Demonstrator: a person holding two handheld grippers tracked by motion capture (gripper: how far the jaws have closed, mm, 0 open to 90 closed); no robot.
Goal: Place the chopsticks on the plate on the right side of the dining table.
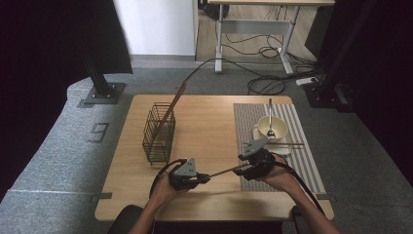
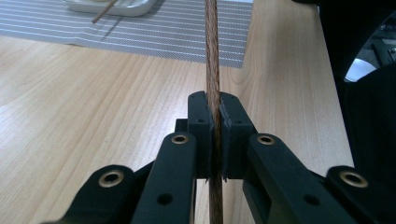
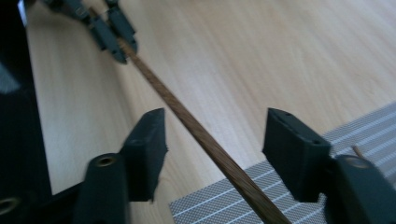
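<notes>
A brown wooden chopstick [image 1: 224, 171] hangs level above the table's front, between my two grippers. My left gripper [image 1: 207, 178] is shut on one end of it; in the left gripper view the pads [image 2: 203, 121] press on the chopstick [image 2: 212, 70] from both sides. My right gripper [image 1: 242, 168] is at the other end. In the right gripper view it [image 3: 217, 121] stands open, and the chopstick [image 3: 187, 121] runs slantwise through the gap, touching neither pad. Farther along the stick is the left gripper [image 3: 112, 35].
A black wire basket [image 1: 159, 131] on the table's left holds another chopstick [image 1: 173, 105] leaning out. On the striped placemat [image 1: 302, 161] at the right are a cream bowl [image 1: 277, 124] with a spoon [image 1: 270, 117], a white tray [image 1: 285, 150] and a further chopstick [image 1: 290, 144].
</notes>
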